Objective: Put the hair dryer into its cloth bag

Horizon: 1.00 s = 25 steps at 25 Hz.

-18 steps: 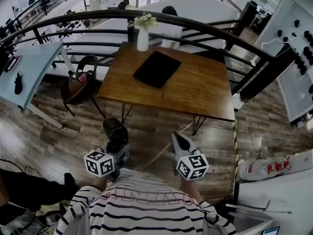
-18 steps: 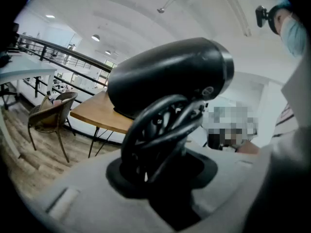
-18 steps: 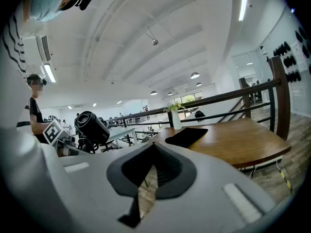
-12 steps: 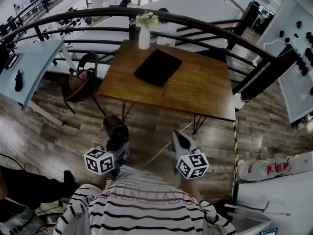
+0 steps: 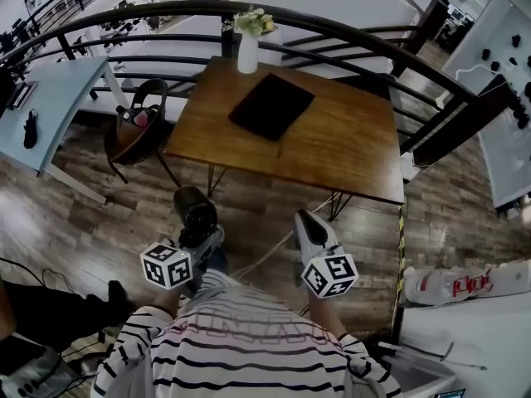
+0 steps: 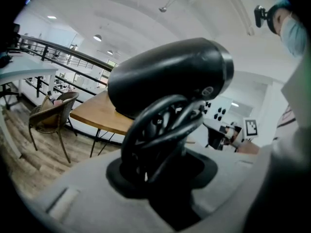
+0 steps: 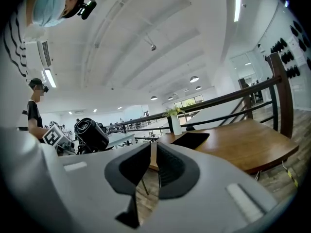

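A black hair dryer [image 5: 195,211] is held upright over the wooden floor, with my left gripper [image 5: 200,237] shut on its handle and wound cord [image 6: 158,132]. Its round barrel [image 6: 170,76] fills the left gripper view. The black cloth bag [image 5: 271,106] lies flat on the wooden table [image 5: 348,152], well ahead of both grippers. My right gripper [image 5: 307,226] hovers beside the left one, jaws together with nothing between them. In the right gripper view the bag [image 7: 190,140] and the hair dryer [image 7: 92,132] both show beyond the right gripper [image 7: 154,149].
A white vase with flowers [image 5: 247,46] stands at the table's far edge, backed by a dark curved railing [image 5: 348,31]. A wicker chair [image 5: 137,135] sits left of the table, with a pale desk [image 5: 50,106] further left. A cable [image 5: 274,259] runs across the floor.
The table and bag have come slightly nearer and lower in the head view. Both grippers keep the same pose in front of the body, the hair dryer still in the left.
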Available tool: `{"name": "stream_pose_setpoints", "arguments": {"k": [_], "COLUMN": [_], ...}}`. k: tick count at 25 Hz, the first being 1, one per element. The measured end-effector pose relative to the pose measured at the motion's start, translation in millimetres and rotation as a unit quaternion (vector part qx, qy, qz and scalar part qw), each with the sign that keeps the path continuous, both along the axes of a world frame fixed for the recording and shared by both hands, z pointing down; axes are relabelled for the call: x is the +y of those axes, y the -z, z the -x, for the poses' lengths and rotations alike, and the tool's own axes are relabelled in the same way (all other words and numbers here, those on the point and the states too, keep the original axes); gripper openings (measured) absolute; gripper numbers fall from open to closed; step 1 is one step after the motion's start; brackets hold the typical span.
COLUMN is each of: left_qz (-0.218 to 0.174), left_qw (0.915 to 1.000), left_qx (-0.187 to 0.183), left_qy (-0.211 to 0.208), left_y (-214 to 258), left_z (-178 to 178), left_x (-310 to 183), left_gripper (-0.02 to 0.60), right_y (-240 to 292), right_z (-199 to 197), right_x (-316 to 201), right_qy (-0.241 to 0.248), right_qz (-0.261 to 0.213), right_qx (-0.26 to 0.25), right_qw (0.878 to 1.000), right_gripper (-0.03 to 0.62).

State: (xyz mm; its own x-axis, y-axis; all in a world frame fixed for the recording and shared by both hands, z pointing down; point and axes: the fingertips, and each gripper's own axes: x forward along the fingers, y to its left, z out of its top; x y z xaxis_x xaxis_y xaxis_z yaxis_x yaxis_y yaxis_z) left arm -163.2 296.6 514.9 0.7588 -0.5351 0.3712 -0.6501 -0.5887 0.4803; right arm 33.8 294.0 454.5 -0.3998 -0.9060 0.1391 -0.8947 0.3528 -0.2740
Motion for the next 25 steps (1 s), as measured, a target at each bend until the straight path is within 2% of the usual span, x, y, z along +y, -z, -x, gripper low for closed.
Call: {"name": "stream_pose_setpoints", "arguments": {"k": [2,4,11,25], "left_qz": [0.002,0.003,0.012,0.033], "left_qw": [1.0000,1.0000,0.9994,0.9946], "left_qx": [0.000,0.001,0.004,-0.010], "left_qy": [-0.002,-0.005,-0.034,-0.098], "left_y": [-3.7,-5.8,-0.5,-7.3], "left_z": [-1.9,-4.2,-21.6,-33.5], "left_x": [-13.5,-30.8,-112.8,-271.2], "left_gripper": [0.155,0.155,0.155,0.155], "right_y": [-2.5,-4.5,-0.8,-8.5], "right_z": [-0.8,-1.4,-11.9,-13.2], "right_x": [-11.7,-26.3,-94.3,-235.8], "right_qy": [-0.001,-0.004,-0.023,-0.069], "right_qz": [0.001,0.004,0.016,0.038], "right_qx": [0.003,0.007,0.017,0.018], "right_qw": [1.000,1.000,0.999,0.997], "right_gripper": [0.044,0.083,0.114,0.138]}}
